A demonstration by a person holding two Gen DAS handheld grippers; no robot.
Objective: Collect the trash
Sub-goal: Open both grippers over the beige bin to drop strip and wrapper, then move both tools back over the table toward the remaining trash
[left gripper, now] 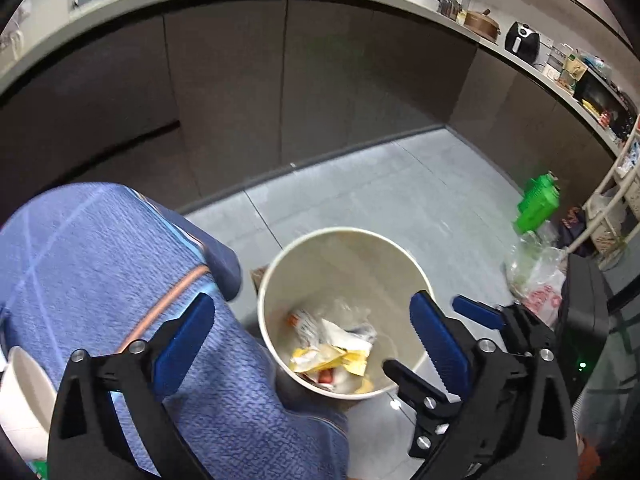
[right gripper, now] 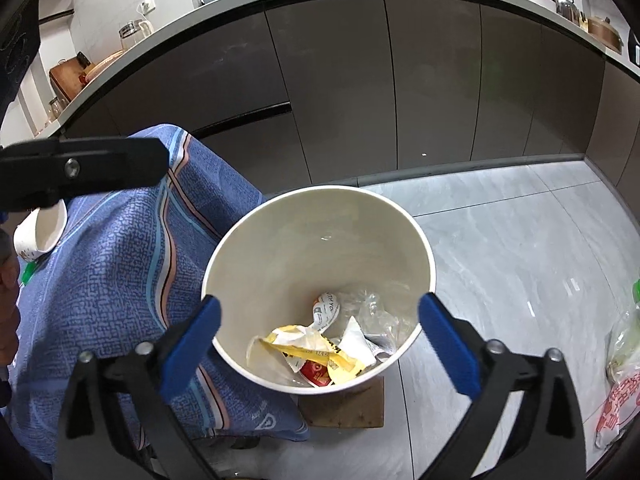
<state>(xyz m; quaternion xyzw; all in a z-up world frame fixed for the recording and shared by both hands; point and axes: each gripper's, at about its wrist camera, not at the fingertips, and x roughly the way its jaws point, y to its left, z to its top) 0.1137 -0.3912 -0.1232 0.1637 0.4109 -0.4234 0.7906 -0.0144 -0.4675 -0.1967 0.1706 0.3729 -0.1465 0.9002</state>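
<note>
A white round bin [left gripper: 280, 264] [right gripper: 224, 256] stands on the floor beside a table under a blue cloth [left gripper: 100, 248] [right gripper: 120, 260]. Crumpled wrappers [left gripper: 332, 352] [right gripper: 320, 344], yellow, white, red and clear plastic, lie at its bottom. My left gripper [left gripper: 312, 340] is open and empty, above the bin's near rim and the cloth edge. My right gripper [right gripper: 320, 332] is open and empty, straddling the bin's near rim from above. The right gripper's blue fingers [left gripper: 478, 312] also show in the left wrist view, to the bin's right.
A white bowl [right gripper: 40, 232] [left gripper: 24, 392] sits on the cloth at the left. A wooden block [right gripper: 344, 404] lies under the bin. A green bottle [left gripper: 536, 204] and plastic bags [left gripper: 536, 276] [right gripper: 620, 368] lie on the grey tile floor at right. Dark cabinets [right gripper: 360, 80] run behind.
</note>
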